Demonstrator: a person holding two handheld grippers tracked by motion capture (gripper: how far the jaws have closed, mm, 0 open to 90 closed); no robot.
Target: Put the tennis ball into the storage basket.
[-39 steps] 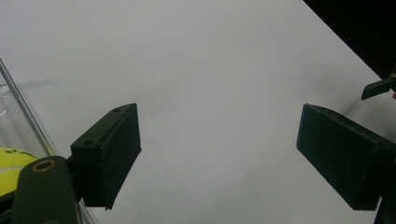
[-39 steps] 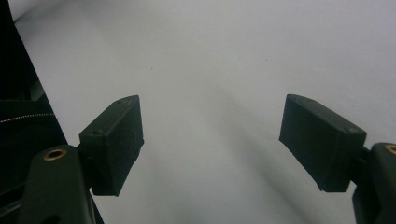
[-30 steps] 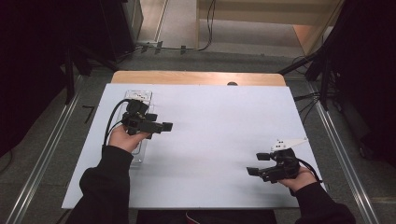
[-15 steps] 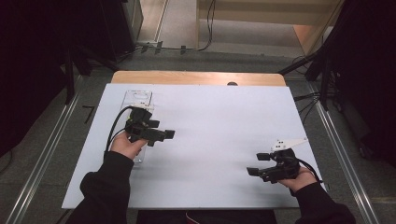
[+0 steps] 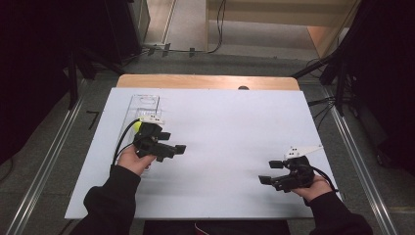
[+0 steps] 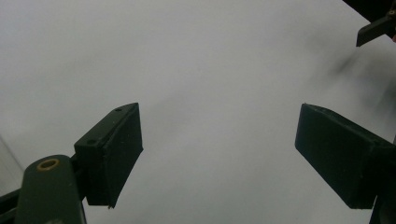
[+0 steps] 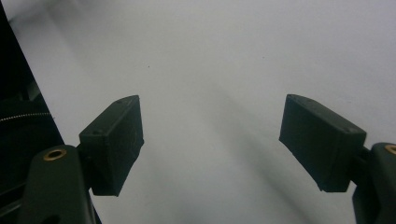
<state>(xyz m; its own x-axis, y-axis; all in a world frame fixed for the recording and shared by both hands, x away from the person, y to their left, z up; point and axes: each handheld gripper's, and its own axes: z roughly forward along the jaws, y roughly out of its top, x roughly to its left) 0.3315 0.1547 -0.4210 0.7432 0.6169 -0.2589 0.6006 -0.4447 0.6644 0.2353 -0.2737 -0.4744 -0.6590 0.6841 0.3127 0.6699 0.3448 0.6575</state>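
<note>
- Your left gripper (image 5: 172,149) has moved away from the clear plastic rectangular tray (image 5: 146,105) on the white table sheet (image 5: 235,132); jaws apart, holding nothing.
- Right gripper (image 5: 270,172) has not moved, jaws also apart and empty; tray is now behind the left hand.

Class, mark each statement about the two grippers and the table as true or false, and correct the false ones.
1. The left gripper holds a block between its jaws. False: nothing is between them.
2. The right gripper has its jaws open. True.
3. A clear plastic tray lies on the white table sheet beyond the left gripper. True.
4. The two grippers touch each other. False: they are well apart.
</note>
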